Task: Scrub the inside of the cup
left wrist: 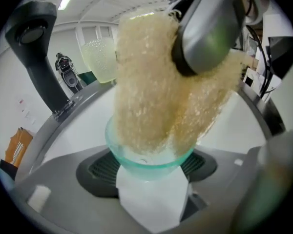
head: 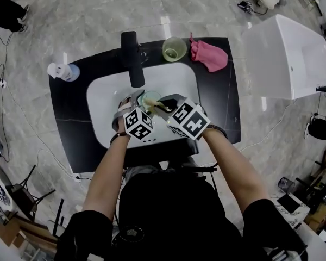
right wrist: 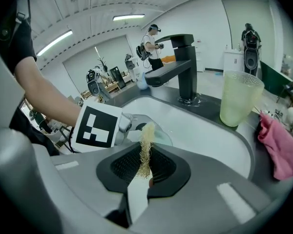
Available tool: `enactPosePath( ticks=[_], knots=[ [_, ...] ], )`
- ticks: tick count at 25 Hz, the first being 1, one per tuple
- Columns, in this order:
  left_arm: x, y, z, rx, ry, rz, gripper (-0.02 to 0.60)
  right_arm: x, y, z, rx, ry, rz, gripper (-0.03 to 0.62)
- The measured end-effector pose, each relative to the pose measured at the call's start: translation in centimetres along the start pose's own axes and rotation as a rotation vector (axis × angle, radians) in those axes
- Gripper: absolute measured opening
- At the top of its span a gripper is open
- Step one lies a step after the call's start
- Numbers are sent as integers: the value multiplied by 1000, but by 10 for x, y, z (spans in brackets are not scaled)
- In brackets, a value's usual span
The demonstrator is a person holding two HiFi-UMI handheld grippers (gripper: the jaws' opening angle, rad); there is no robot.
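Observation:
Over the white sink basin [head: 103, 99] my left gripper [head: 133, 100] is shut on a clear teal cup [head: 150, 99]. In the left gripper view the cup [left wrist: 146, 156] sits between the jaws with its mouth facing away from the camera. A tan loofah sponge [left wrist: 156, 91] reaches down into it. My right gripper [head: 163, 107] is shut on that loofah. The right gripper view shows a thin edge of the loofah [right wrist: 145, 150] pinched between the jaws, its tip at the cup's rim [right wrist: 158, 132]. The left gripper's marker cube [right wrist: 98, 126] is just beside it.
A black faucet [head: 131, 58] stands over the back of the basin. On the black counter behind are a pale green tumbler [head: 174, 49] and a pink cloth [head: 209, 56]. A small white and blue bottle [head: 62, 71] lies at the far left corner. A white bin [head: 290, 56] stands to the right.

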State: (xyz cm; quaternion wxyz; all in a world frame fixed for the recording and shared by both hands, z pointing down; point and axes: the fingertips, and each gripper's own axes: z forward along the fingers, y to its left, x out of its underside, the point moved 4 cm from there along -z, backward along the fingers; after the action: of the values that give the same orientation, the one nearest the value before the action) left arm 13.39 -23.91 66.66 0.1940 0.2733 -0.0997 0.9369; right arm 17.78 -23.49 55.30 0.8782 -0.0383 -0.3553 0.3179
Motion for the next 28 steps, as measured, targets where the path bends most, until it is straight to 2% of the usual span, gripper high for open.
enactPosePath(
  ticks=[8,17,28],
  knots=[
    [22,14,11,-22,4,-95,364,1,-26,-24,65,-101,137,41],
    [43,28,25,-45,13,-169,365,10,-46,-35,105,-123,224,41],
    [55,34,28,-61,23,-211,365,21,-50,-40,106,-100,229,41]
  ],
)
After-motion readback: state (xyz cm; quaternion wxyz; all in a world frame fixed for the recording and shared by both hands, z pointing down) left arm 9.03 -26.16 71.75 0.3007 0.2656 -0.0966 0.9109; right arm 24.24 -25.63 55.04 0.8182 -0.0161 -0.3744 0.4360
